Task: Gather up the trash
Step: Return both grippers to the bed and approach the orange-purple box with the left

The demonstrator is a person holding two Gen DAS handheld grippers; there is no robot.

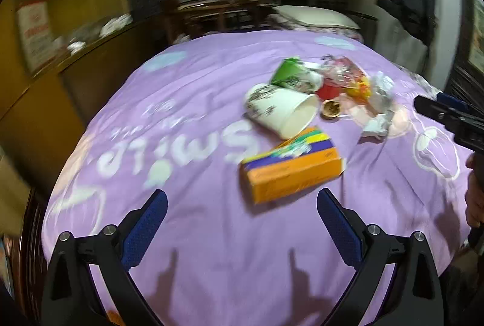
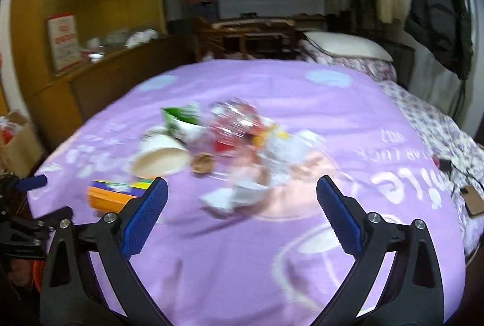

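Note:
A heap of trash lies on a purple bedspread (image 1: pixel 211 235). It holds an orange and purple carton (image 1: pixel 292 168), a white paper cup on its side (image 1: pixel 281 111), a green and white cup (image 1: pixel 295 75), a clear plastic wrapper (image 1: pixel 348 75), a nutshell (image 1: pixel 331 111) and crumpled white paper (image 1: pixel 378 123). My left gripper (image 1: pixel 242 199) is open just short of the carton, nothing between its fingers. My right gripper (image 2: pixel 242 193) is open too, with crumpled white paper (image 2: pixel 236 196) lying on the bedspread (image 2: pixel 242 265) between and beyond its fingertips, untouched. The carton (image 2: pixel 115 193) sits at its left.
A pillow (image 2: pixel 348 46) lies at the head of the bed. Dark coats (image 2: pixel 438 17) hang at the right wall. A wooden cabinet (image 2: pixel 90 23) runs along the left, with a cardboard box (image 2: pixel 18 141) on the floor beside it. A phone and cable (image 2: pixel 444 164) lie at the bed's right edge.

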